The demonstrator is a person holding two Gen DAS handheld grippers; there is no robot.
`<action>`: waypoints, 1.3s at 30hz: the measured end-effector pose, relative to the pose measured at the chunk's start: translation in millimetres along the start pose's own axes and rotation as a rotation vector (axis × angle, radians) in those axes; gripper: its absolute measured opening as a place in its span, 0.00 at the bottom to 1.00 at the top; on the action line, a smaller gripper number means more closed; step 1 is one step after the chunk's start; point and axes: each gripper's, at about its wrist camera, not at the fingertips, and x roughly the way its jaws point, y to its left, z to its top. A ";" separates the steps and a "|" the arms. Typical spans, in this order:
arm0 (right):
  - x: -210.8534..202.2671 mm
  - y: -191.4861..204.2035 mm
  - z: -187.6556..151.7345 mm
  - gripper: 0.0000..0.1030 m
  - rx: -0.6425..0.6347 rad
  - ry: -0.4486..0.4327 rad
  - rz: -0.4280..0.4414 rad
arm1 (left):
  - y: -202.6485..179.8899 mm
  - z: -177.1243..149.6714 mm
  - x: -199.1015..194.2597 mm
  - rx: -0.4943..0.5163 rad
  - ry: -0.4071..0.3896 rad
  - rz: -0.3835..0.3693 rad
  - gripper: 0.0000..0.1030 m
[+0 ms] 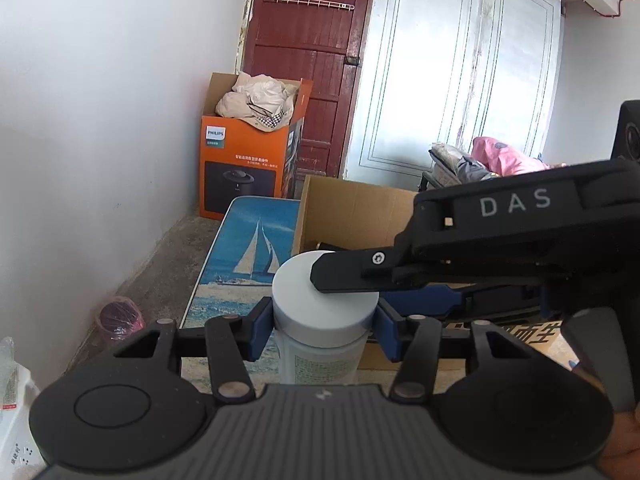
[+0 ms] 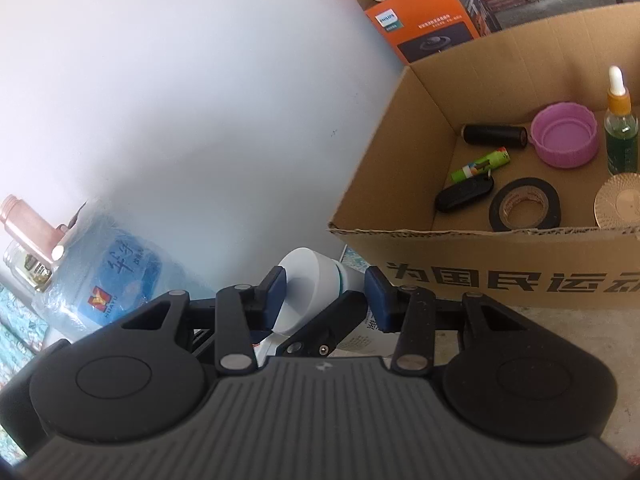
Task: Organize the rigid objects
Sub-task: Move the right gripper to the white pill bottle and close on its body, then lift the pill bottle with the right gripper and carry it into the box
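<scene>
A white-capped jar [image 1: 325, 308] stands upright between my left gripper's [image 1: 325, 326] blue pads, which press on its cap from both sides. My right gripper [image 2: 325, 294] reaches in from the right; in the left wrist view [image 1: 344, 276] one black finger lies across the cap top. In the right wrist view its blue pads stand on either side of the jar [image 2: 310, 284] without clearly touching it. An open cardboard box [image 2: 400, 236] behind holds a purple lid [image 2: 564, 136], a tape roll [image 2: 525, 204], a dropper bottle [image 2: 620, 128], a black cylinder [image 2: 494, 135] and a lighter [image 2: 480, 165].
An orange Philips box [image 1: 240, 168] with cloth stands by the red door [image 1: 304, 40]. A sailboat-print mat [image 1: 248, 256] lies on the floor. A blue water jug [image 2: 108, 276] sits at left by the white wall. A pink bag [image 1: 120, 318] lies on the floor.
</scene>
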 end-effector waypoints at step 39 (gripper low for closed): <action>-143.2 -169.9 70.3 0.41 0.111 -0.197 -0.187 | -179.9 57.1 121.1 0.149 0.186 -0.323 0.52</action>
